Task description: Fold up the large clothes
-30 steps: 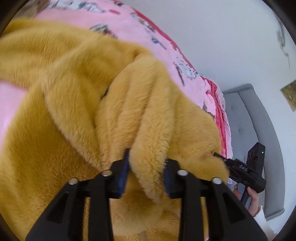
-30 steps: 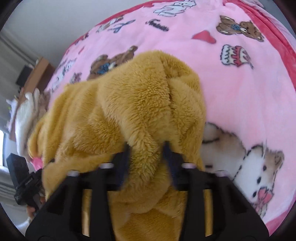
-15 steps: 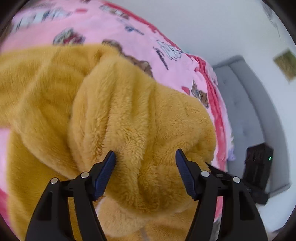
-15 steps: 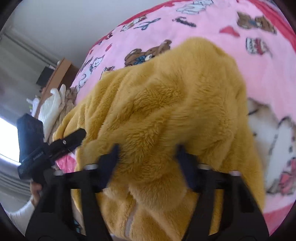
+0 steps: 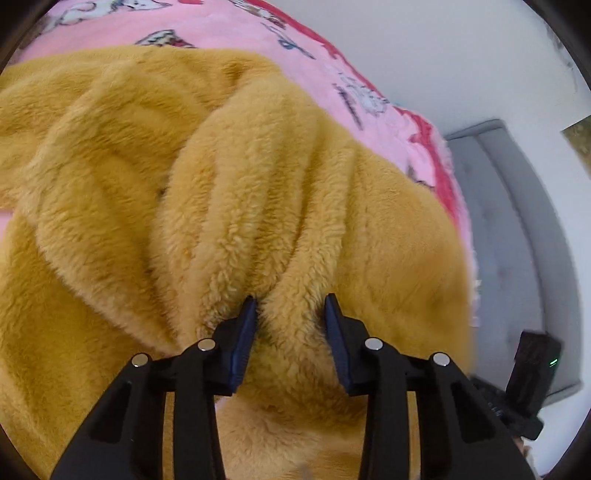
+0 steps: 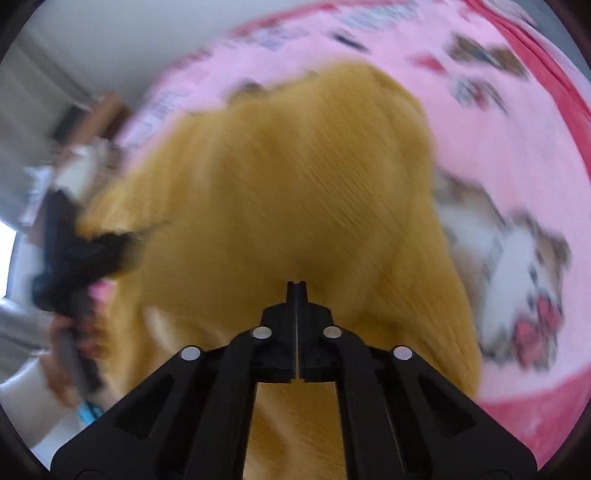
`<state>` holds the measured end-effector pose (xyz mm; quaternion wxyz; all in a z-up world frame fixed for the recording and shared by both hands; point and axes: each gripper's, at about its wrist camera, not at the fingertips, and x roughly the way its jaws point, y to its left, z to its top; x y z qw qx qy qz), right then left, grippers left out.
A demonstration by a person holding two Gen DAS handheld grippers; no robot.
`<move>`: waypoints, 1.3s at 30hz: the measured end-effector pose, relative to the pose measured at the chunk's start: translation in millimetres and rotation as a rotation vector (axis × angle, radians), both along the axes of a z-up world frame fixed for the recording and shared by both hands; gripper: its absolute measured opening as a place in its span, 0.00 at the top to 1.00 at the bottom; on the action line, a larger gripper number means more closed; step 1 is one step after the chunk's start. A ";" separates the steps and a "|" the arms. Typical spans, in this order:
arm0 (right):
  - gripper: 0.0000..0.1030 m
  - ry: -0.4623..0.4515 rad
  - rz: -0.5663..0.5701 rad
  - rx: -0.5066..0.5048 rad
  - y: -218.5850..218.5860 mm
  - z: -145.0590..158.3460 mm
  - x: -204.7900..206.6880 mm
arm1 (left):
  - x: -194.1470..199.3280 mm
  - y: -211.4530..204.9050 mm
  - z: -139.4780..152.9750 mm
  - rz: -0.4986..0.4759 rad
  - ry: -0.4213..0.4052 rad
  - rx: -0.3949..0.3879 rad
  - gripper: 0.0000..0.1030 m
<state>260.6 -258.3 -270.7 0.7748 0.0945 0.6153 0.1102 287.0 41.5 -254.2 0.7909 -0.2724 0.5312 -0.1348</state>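
A thick mustard-yellow fleece garment (image 5: 258, 184) lies bunched in ridges on a pink cartoon-print blanket (image 5: 258, 33). My left gripper (image 5: 290, 314) points down into it. Its jaws are closing, and a plump fold of the fleece is pinched between the blue pads (image 5: 245, 332). In the blurred right wrist view the same garment (image 6: 295, 177) fills the middle. My right gripper (image 6: 296, 290) hovers over it with its jaws pressed together and nothing between them. The hand-held left gripper (image 6: 74, 258) shows at the garment's left edge.
The pink blanket (image 6: 517, 155) covers the bed, with a red border near its edge. A grey padded headboard (image 5: 517, 229) stands against the white wall. The black body of the right gripper (image 5: 532, 373) sits low on the right. Wooden furniture (image 6: 110, 107) stands far left.
My left jaws spread wide over the fleece, then closed again on a fold. My right gripper let go of its fold, came shut empty and swung across the garment.
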 end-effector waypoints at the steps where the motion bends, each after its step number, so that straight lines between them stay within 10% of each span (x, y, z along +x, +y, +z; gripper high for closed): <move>1: 1.00 0.032 -0.046 0.006 -7.1 -12.8 -4.7 | -1.2 1.8 -2.8 0.003 -0.004 -0.014 0.64; 6: 0.96 -0.064 -0.125 0.176 -20.5 6.5 -15.6 | -3.9 -0.3 17.3 -0.039 -0.061 0.011 0.64; 10: 0.55 -0.282 -0.082 0.294 -10.5 67.2 0.7 | -5.0 1.4 58.2 -0.028 -0.150 -0.046 0.47; 14: 0.55 -0.443 -0.008 0.285 11.5 103.9 41.1 | 12.2 -14.8 82.7 -0.071 -0.191 -0.034 0.40; 18: 0.83 -0.304 0.089 0.152 29.1 70.9 83.1 | 32.3 -30.9 53.4 -0.132 -0.089 0.052 0.40; 22: 0.91 -0.193 0.069 0.045 23.7 26.8 76.0 | 31.6 -21.9 6.6 -0.111 0.021 0.020 0.42; 30: 0.95 -0.196 -0.011 0.051 8.7 -10.4 44.9 | 23.2 -25.6 -11.5 -0.185 -0.037 0.047 0.42; 39: 0.38 -0.389 -0.054 0.230 23.1 88.4 36.3 | -21.7 59.5 62.3 0.043 -0.155 0.031 0.12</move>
